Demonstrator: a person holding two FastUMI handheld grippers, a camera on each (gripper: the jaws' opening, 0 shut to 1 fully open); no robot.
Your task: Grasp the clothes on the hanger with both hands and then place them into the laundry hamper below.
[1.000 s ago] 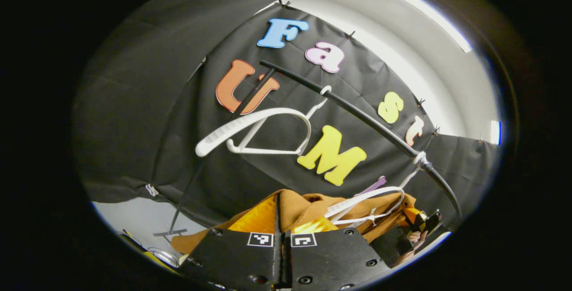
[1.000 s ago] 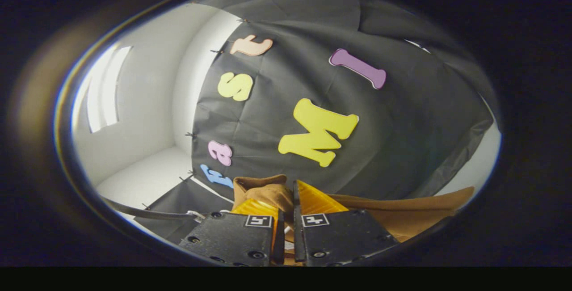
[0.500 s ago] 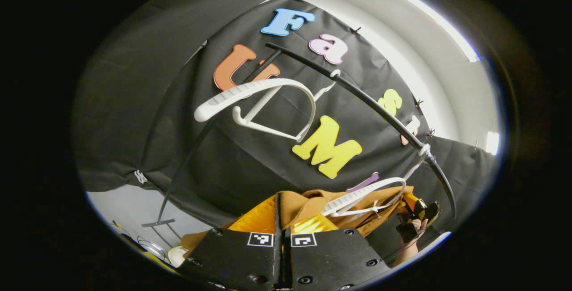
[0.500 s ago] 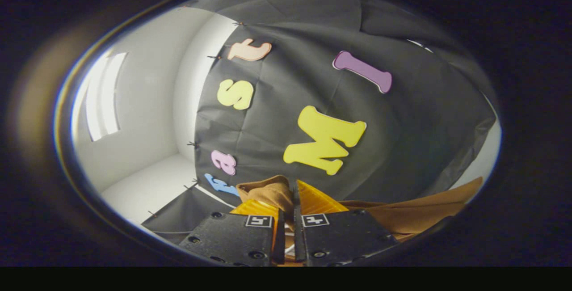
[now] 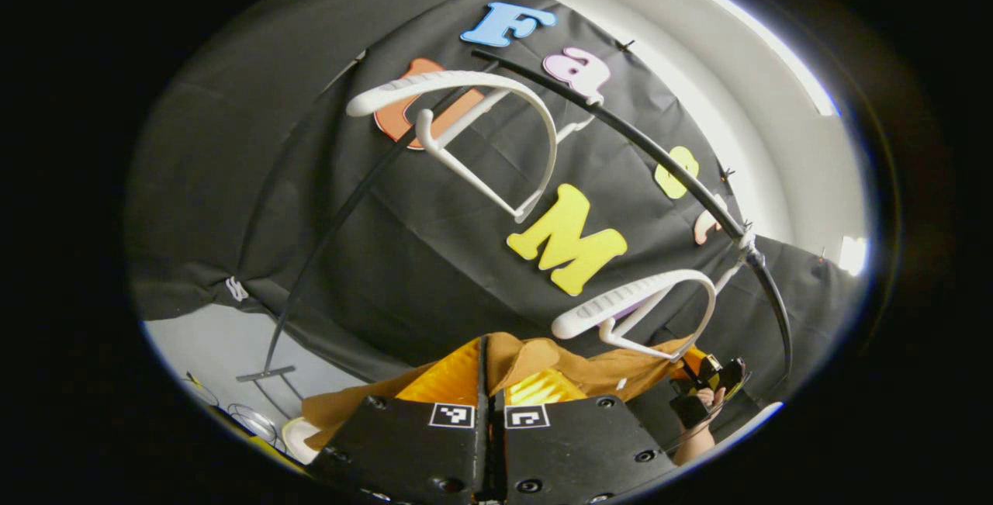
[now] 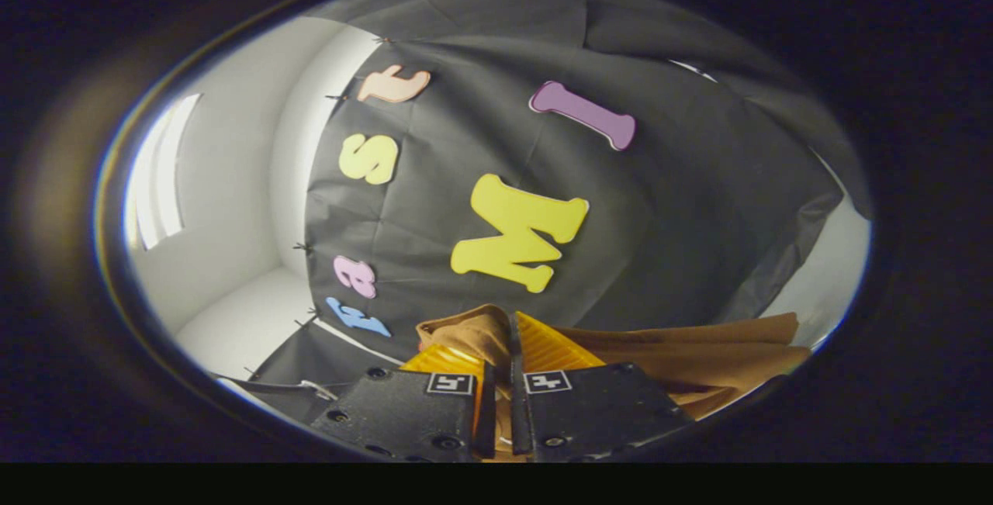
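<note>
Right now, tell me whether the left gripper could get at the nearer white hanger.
Probably not yet: the left gripper is shut on the brown garment. The hanger hangs bare just above, but the gripper must let go first.

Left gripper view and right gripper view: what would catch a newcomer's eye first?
In the left gripper view, two white hangers hang bare on the black rail. Below them a brown garment stretches from the left gripper across to the right gripper, held in a hand farther off. In the right gripper view the cloth bunches between that gripper's fingers and trails off to the right.
</note>
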